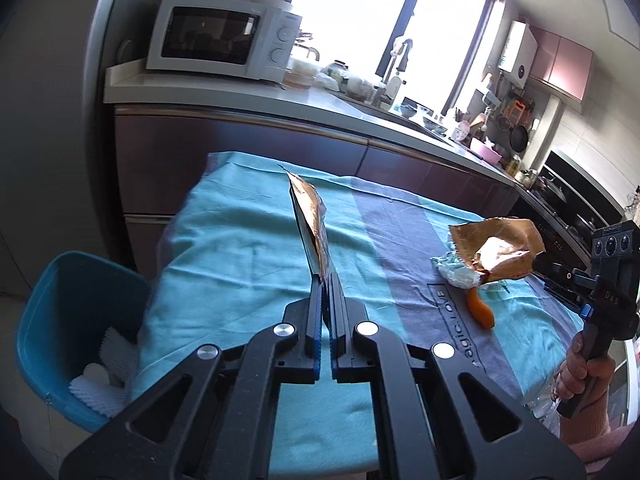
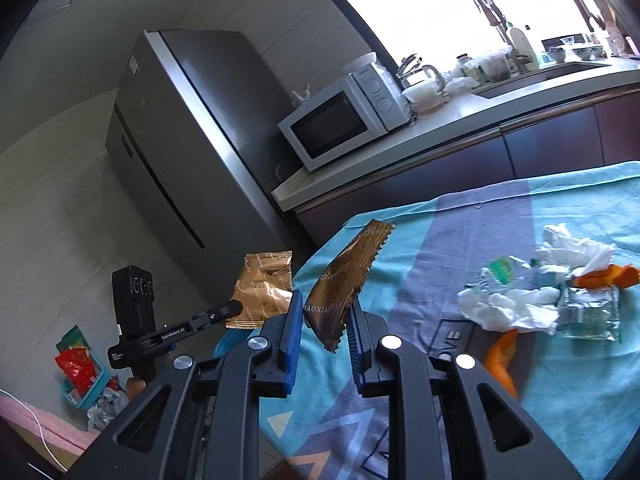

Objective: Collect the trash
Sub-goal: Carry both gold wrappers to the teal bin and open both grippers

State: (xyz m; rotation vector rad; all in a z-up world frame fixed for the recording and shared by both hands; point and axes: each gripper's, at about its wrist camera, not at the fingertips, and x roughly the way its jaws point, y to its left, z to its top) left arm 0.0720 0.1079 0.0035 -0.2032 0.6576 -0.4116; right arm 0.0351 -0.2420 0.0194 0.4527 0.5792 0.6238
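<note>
My left gripper (image 1: 325, 280) is shut on a gold-brown foil wrapper (image 1: 310, 220), held edge-on above the blue tablecloth (image 1: 240, 256); it also shows in the right wrist view (image 2: 262, 288). My right gripper (image 2: 323, 304) holds a second brown wrapper (image 2: 346, 280) against its right pad, jaws partly apart; this wrapper shows in the left wrist view (image 1: 500, 252). White tissues (image 2: 508, 308), a clear plastic packet (image 2: 588, 316) and orange peel (image 2: 502, 360) lie on the cloth. A blue bin (image 1: 60, 332) with white trash stands left of the table.
A kitchen counter (image 1: 224, 92) with a microwave (image 1: 220, 36) runs behind the table. A fridge (image 2: 180, 140) stands at the left. A small teal basket (image 2: 84, 380) with red packets sits on the floor. A stove (image 1: 560, 200) is at the far right.
</note>
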